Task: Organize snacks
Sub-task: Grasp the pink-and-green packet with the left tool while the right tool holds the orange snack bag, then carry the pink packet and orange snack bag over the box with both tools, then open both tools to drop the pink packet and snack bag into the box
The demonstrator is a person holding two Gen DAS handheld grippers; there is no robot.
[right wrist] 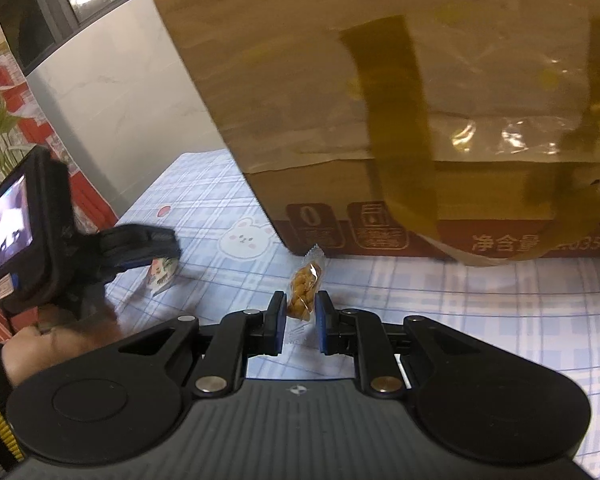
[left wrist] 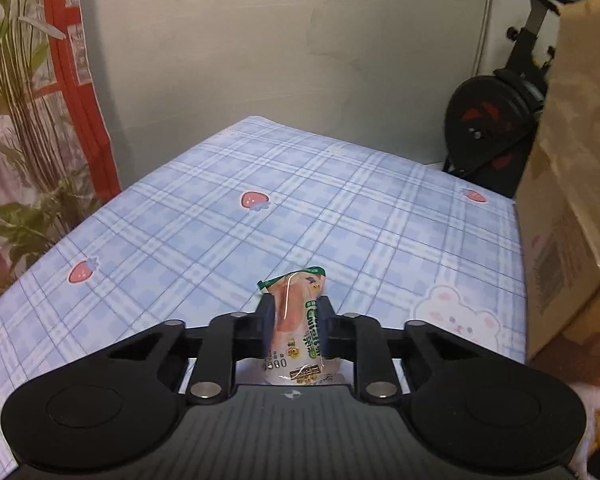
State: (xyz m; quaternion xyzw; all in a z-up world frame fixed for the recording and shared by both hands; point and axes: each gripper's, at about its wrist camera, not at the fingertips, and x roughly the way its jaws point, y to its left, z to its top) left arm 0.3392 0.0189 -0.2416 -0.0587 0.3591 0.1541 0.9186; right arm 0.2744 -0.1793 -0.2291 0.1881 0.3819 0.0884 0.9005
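- we see a blue plaid tablecloth (left wrist: 340,200) with strawberries
- a leafy plant (left wrist: 20,120) beside red curtains (left wrist: 80,92)
- a black exercise bike (left wrist: 496,120) behind

Left wrist view: the camera sat just behind the left gripper (left wrist: 296,312), low over the bench (left wrist: 204,216), and faced along the fingers (left wrist: 266,316) toward a pale wall, with the cardboard box (left wrist: 572,168) at its right edge. Right wrist view: the camera sat likewise behind the right gripper (right wrist: 301,312), close to the box's printed side. Both views shared the checked cloth, the box, and the left gripper with its sausage packet (right wrist: 162,276)
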